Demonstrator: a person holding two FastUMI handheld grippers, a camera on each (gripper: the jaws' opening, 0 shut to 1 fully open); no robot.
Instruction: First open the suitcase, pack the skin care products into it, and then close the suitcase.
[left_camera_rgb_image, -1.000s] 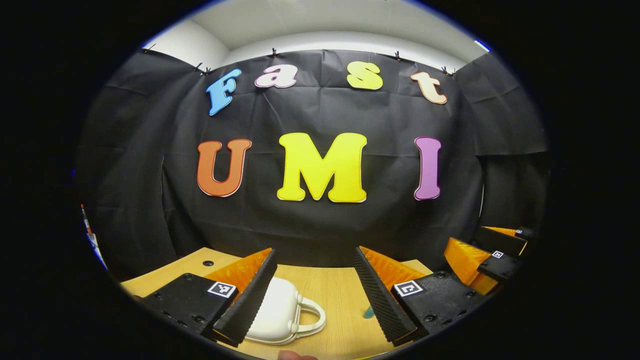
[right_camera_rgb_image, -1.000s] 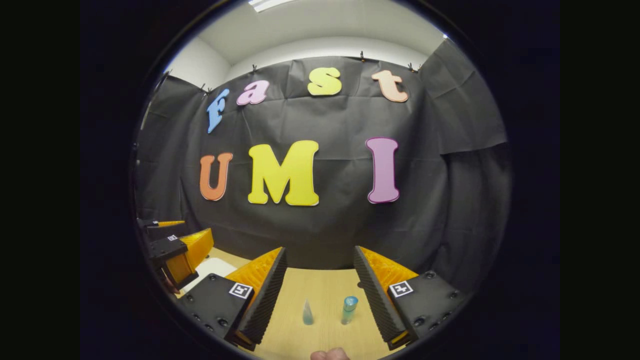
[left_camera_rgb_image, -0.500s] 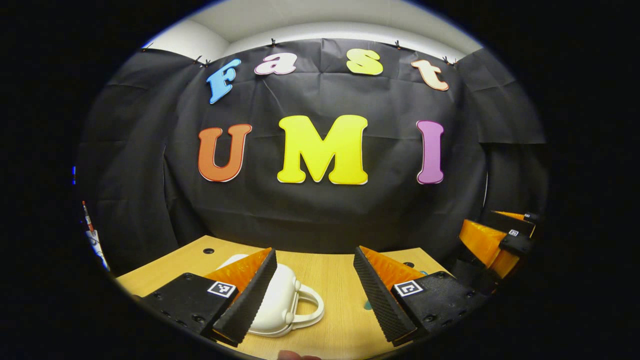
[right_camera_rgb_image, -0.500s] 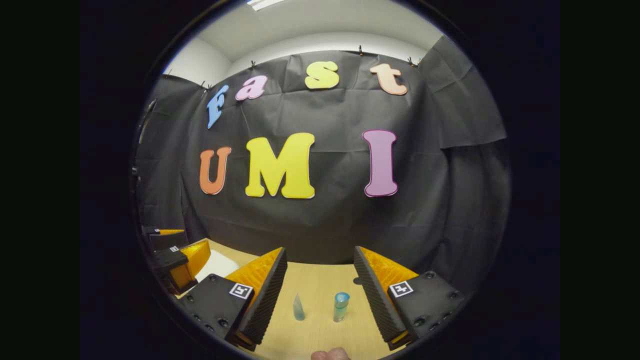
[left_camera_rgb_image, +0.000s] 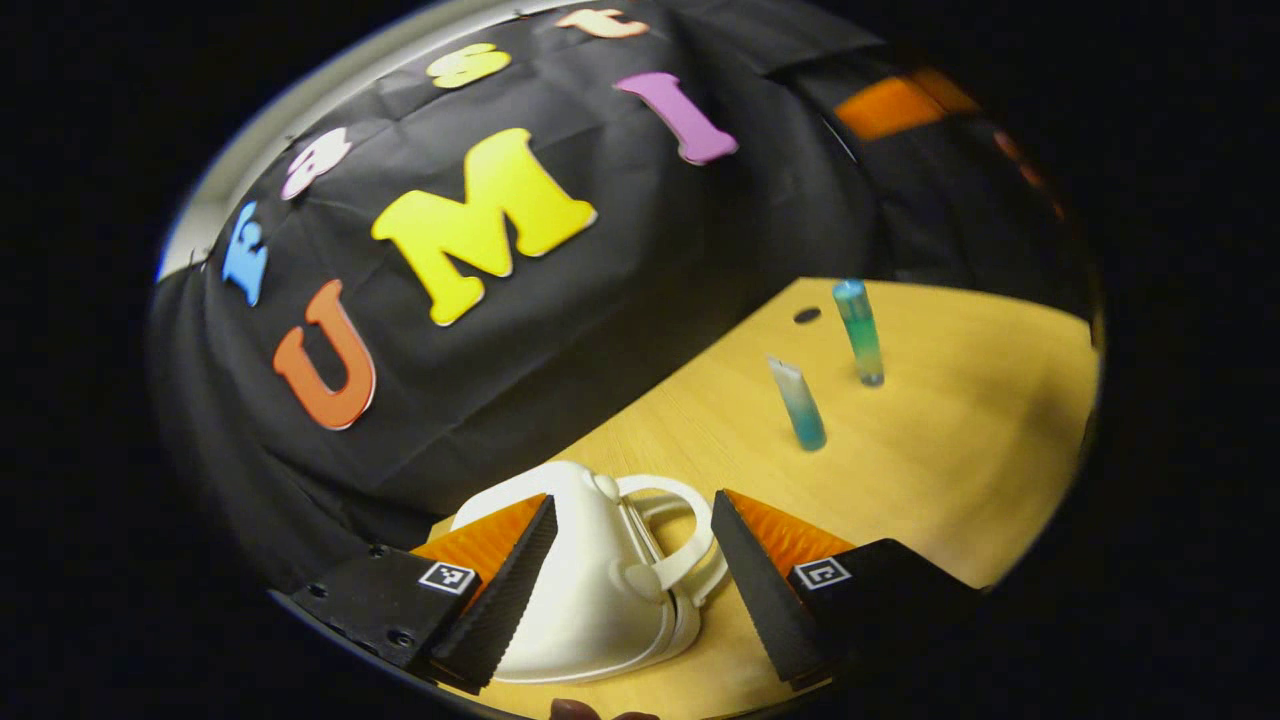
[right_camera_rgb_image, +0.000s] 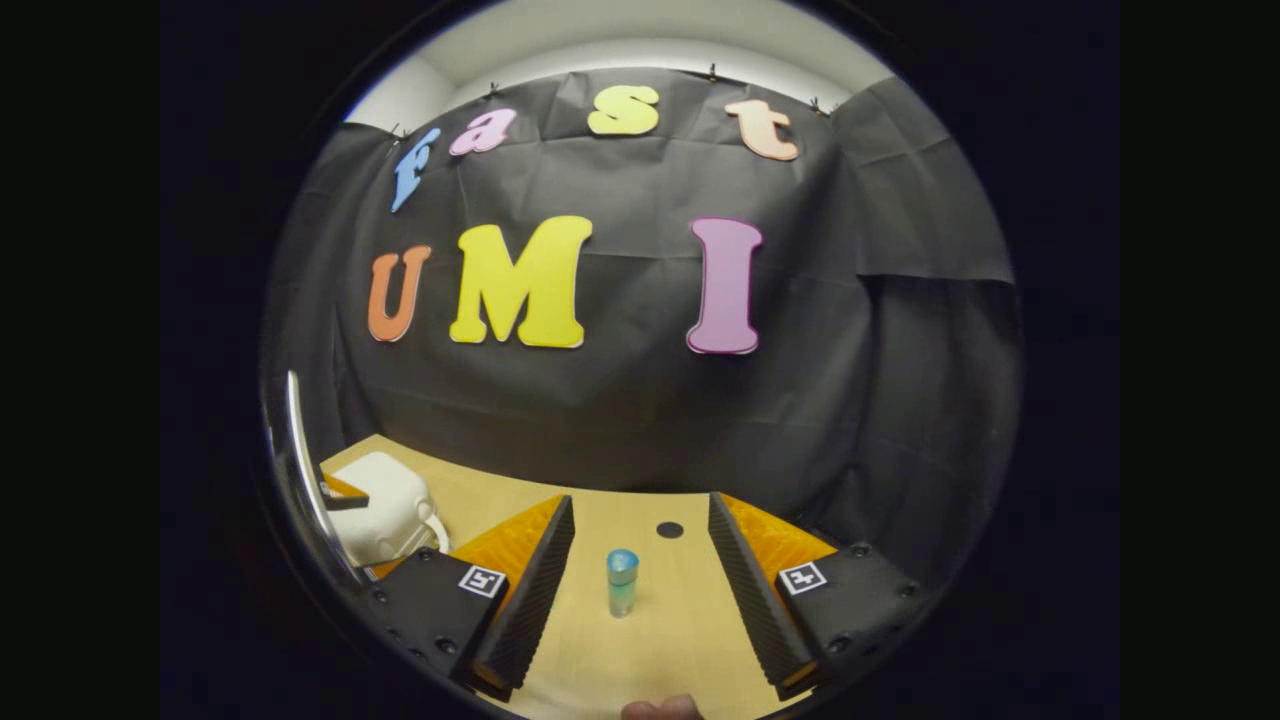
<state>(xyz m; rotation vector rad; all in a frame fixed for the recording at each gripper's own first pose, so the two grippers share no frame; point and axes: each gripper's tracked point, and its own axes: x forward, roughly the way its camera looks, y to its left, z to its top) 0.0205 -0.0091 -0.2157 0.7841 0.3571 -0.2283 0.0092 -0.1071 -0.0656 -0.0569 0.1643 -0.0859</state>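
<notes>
The left gripper (left_camera_rgb_image: 632, 575) hangs low over the wooden worktop (left_camera_rgb_image: 950, 450) with its view strongly tilted. Its fingers (left_camera_rgb_image: 500, 590) stand wide apart and hold nothing. Between them lies the white case (left_camera_rgb_image: 590, 590), closed, its looped handle (left_camera_rgb_image: 680, 530) turned toward the right finger; no finger visibly touches it. Each finger carries a small square black-and-white marker (left_camera_rgb_image: 445, 577), which is a code pattern and not readable writing.

Farther along the worktop, well apart from the case, two pieces of skin care stand upright: a tapered blue-green tube (left_camera_rgb_image: 799, 403) and, just beyond it, a cylindrical blue-green bottle (left_camera_rgb_image: 859, 331). Any label on them is too small to read. A small dark hole (left_camera_rgb_image: 806, 315) sits in the worktop near the bottle.

The right gripper (right_camera_rgb_image: 640, 590) also has its fingers (right_camera_rgb_image: 535, 590) spread wide, empty. The bottle (right_camera_rgb_image: 621, 583) stands on the worktop (right_camera_rgb_image: 640, 660) between them, touching neither. The hole (right_camera_rgb_image: 669, 529) lies just beyond it. The case (right_camera_rgb_image: 385, 505) sits off at the left edge of the right gripper view, with part of the left gripper (right_camera_rgb_image: 342, 494) over it.
</notes>
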